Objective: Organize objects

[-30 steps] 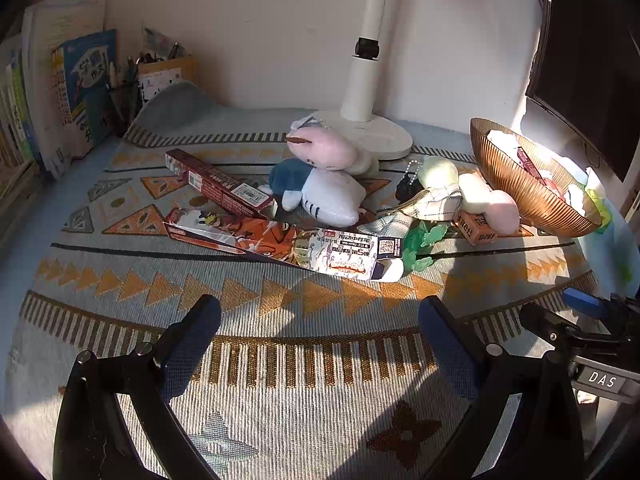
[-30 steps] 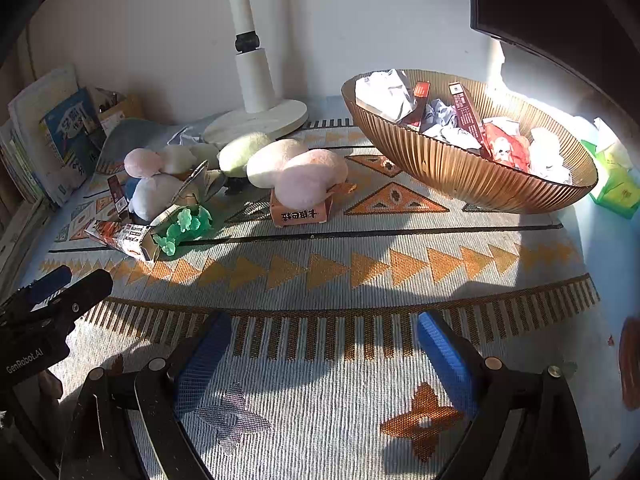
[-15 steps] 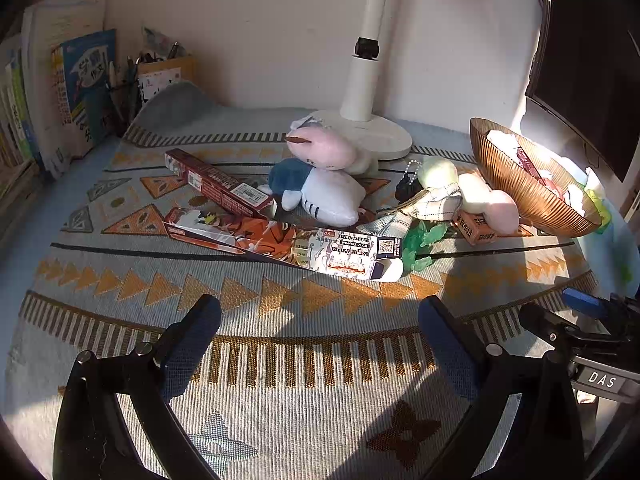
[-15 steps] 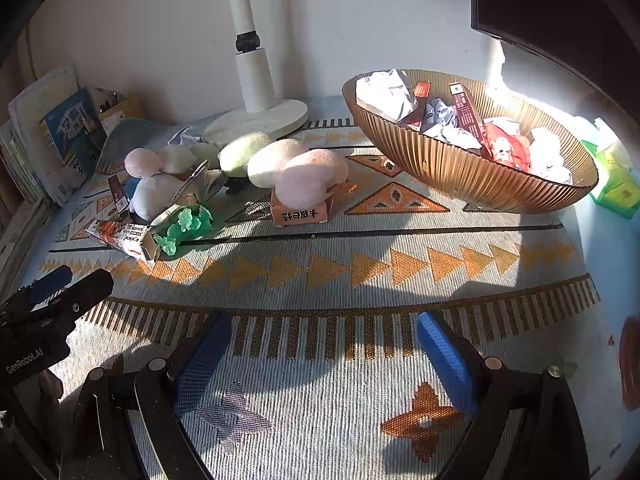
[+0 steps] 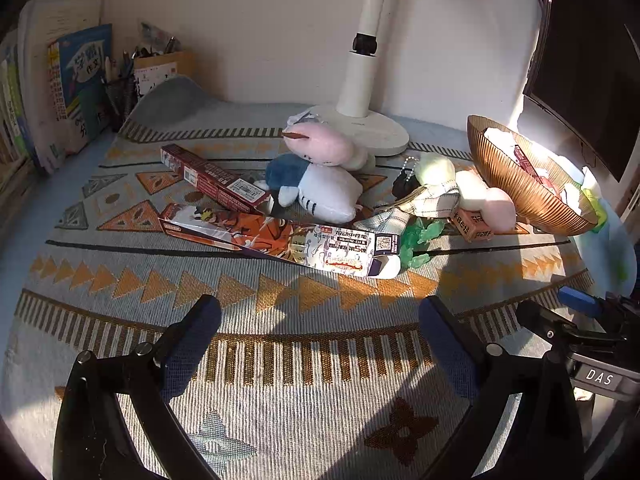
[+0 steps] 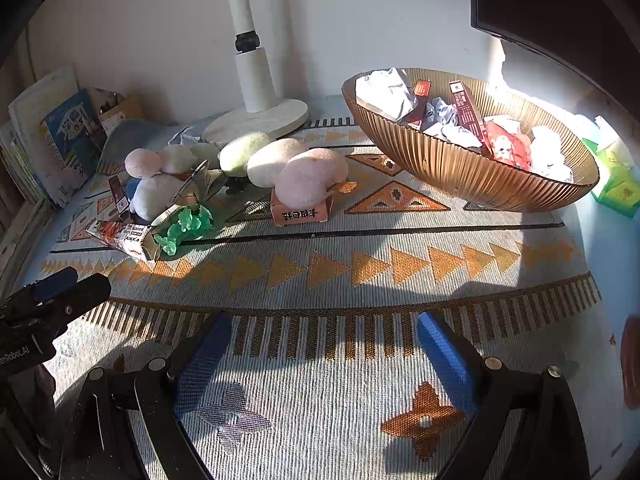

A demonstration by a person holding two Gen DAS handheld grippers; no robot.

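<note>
Clutter waiting on the mat

Toys and boxes lie heaped mid-mat: I see a pink plush (image 5: pixel 328 145) resting on a blue-and-white plush (image 5: pixel 320 192), with 2 long boxes (image 5: pixel 280 240) just beside them. Right of the heap sits the ribbed bowl (image 6: pixel 460 168), holding crumpled paper. I hold my left hand-held gripper (image 5: pixel 316 344) and right hand-held gripper (image 6: pixel 320 356) over bare woven mat (image 6: pixel 360 292), jaws spread apart, gripping nothing.

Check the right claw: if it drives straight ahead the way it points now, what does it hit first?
Probably the small orange box under the pink plush. The right claw is open over bare patterned mat; nothing else lies between. Depth is uncertain, and the copper bowl sits off to the right.
</note>
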